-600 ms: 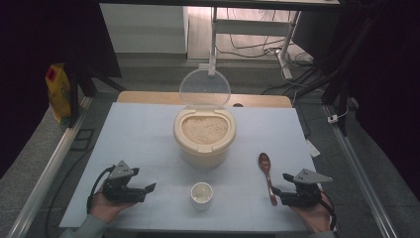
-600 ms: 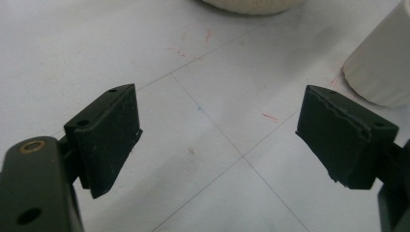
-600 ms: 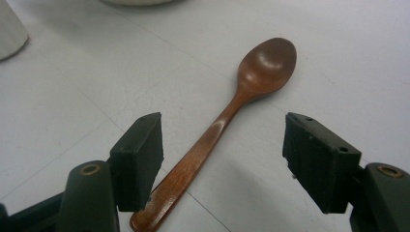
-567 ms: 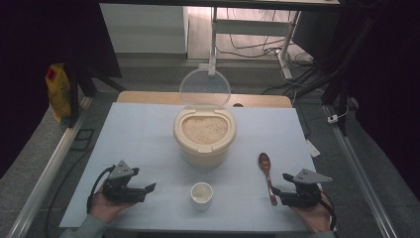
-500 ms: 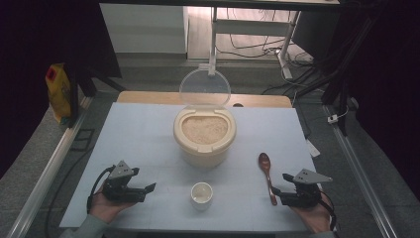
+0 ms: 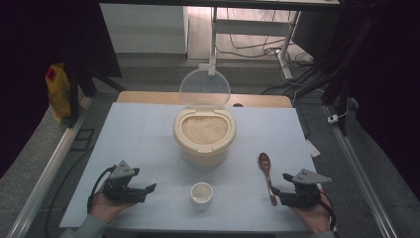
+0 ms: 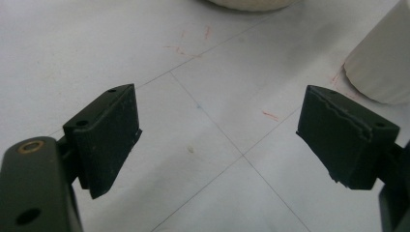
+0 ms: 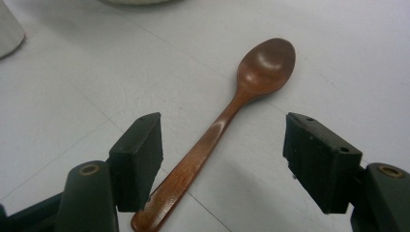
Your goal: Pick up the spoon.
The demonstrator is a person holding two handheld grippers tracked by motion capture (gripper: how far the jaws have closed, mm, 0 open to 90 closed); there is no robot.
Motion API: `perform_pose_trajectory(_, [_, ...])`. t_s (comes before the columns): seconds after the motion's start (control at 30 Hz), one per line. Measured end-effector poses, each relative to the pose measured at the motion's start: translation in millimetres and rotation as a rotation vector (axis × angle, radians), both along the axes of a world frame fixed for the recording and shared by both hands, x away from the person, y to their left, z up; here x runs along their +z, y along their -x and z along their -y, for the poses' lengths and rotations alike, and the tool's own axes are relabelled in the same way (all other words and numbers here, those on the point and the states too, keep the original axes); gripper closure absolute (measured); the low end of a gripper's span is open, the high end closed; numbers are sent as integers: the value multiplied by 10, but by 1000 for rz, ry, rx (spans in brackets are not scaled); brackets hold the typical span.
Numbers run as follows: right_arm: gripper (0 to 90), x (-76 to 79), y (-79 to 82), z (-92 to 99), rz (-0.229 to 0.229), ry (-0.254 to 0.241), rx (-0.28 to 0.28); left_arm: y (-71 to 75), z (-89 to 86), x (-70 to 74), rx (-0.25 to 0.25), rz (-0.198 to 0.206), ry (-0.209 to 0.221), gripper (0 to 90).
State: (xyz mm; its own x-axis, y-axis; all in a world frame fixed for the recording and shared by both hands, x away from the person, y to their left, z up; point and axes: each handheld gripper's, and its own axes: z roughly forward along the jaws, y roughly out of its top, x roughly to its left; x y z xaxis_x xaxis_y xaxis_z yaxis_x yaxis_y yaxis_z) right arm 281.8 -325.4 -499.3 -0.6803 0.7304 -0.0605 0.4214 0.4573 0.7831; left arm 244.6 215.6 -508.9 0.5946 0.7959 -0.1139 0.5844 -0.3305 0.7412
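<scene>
A cream rice container (image 6: 204,134) stands mid-table, full of rice, with its clear lid (image 6: 204,89) tipped up behind it. In front of it sits a small white cup (image 6: 201,194), also at the right edge of the left gripper view (image 7: 382,67). A brown wooden spoon (image 6: 266,176) lies flat to the container's right. My left gripper (image 6: 147,191) rests at the near left, open (image 7: 225,116) over bare table. My right gripper (image 6: 280,184) rests at the near right, open (image 8: 225,140), its jaws standing on either side of the spoon's handle (image 8: 212,137) without touching it.
The white table (image 6: 138,134) has thin grid lines and faint red marks. A yellow packet (image 6: 58,91) stands off the table at the far left. Metal rails run along both sides, and cables and a stand lie beyond the far edge.
</scene>
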Motion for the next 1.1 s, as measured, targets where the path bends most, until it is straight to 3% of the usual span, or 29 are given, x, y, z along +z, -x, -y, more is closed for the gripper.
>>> perform_pose_trajectory(0.23, [321,108,35,-55,-5,26,-44,-20,18,-18,-8,-8,-10,143])
perform_pose_trajectory(0.6, [352,307,14,-197,-143,47,-138,-19,21,-16,-14,-10,-11,141])
perform_pose_trajectory(0.7, [363,376,22,-290,-218,92,-192,-19,23,-18,-13,-11,-13,141])
perform_pose_trajectory(0.77, [363,385,25,-315,-236,102,-204,-18,26,-18,-14,-12,-15,141])
perform_pose_trajectory(0.8, [363,394,34,-368,-270,132,-212,-18,27,-19,-15,-12,-16,141])
perform_pose_trajectory(1.1, [432,300,-3,-487,-343,204,-222,-24,28,-33,-12,-16,-18,141])
